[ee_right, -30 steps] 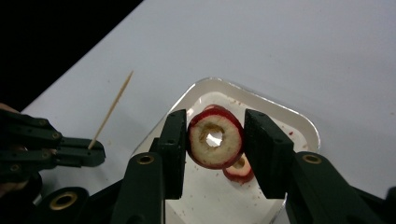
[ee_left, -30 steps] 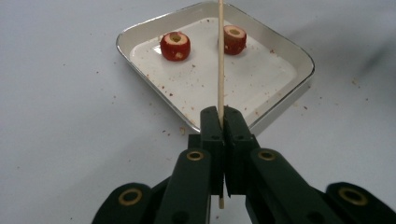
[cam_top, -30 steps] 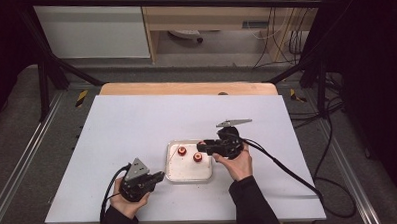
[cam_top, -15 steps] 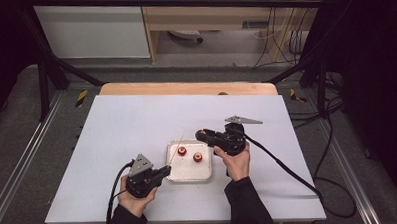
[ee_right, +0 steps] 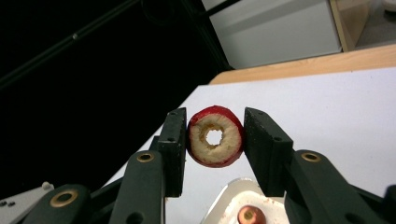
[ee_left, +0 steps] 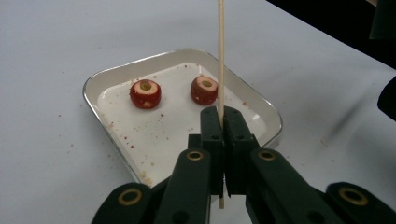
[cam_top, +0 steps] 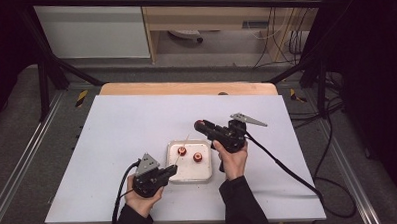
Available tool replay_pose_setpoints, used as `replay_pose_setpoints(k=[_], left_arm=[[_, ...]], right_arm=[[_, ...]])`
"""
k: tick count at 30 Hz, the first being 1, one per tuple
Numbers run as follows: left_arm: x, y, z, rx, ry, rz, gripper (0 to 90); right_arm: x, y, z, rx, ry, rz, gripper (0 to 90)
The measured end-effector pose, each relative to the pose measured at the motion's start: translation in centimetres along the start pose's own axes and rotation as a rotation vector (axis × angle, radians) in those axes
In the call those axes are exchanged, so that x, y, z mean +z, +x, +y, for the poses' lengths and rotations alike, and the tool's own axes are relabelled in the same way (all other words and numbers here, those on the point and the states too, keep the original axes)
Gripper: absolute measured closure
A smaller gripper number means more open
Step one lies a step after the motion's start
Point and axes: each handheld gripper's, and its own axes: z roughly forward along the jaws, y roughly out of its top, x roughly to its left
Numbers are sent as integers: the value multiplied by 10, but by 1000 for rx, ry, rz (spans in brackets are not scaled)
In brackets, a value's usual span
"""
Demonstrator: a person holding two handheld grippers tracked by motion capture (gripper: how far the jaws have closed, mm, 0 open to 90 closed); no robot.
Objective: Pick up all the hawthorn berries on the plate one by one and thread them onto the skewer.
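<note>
the cored red fruit piece (ee_right: 215, 142) sits clamped between the two pads of the right hand-held gripper (ee_right: 215, 149), one pad pressing on each red flank, its cut pale face and centre hole turned toward that gripper's camera. in the high view the same piece (cam_top: 199, 125) shows at the tip of the right hand-held gripper (cam_top: 203, 126), raised off the table and just beyond the far edge of the tray. the thin wooden skewer (ee_left: 221, 60) is pinched between the fully closed jaws of the left hand-held gripper (ee_left: 223, 140); it runs straight out past the jaw tips, and a short end pokes out behind the pads. in the high view the left hand-held gripper (cam_top: 172, 169) is at the near left corner of the tray, with the skewer (cam_top: 182, 149) slanting forward over it toward the right hand-held gripper. beyond the left jaw tips lies the white tray (ee_left: 112, 79), holding two more cored red fruit pieces, one (ee_left: 145, 93) left of the skewer line, the other (ee_left: 203, 90) just beside it. red crumbs dot the tray floor. the tray rests on the white table (cam_top: 117, 125).
</note>
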Motion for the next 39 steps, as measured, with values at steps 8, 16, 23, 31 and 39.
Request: replay_pose_setpoints(k=[8, 16, 23, 31, 39], left_arm=[[4, -5, 5, -2, -18, -3, 880], [8, -8, 7, -7, -21, -1, 880], [9, -9, 8, -9, -27, -1, 880], [9, -8, 8, -19, -33, 3, 880], [12, -9, 10, -42, -45, 9, 880]], right_arm=[[1, 2, -1, 15, -50, 16, 611], [3, 3, -5, 20, -75, 29, 612], [6, 4, -10, 22, -88, 37, 612], [9, 5, -14, 22, -98, 43, 612], [10, 6, -19, 29, -94, 51, 612]])
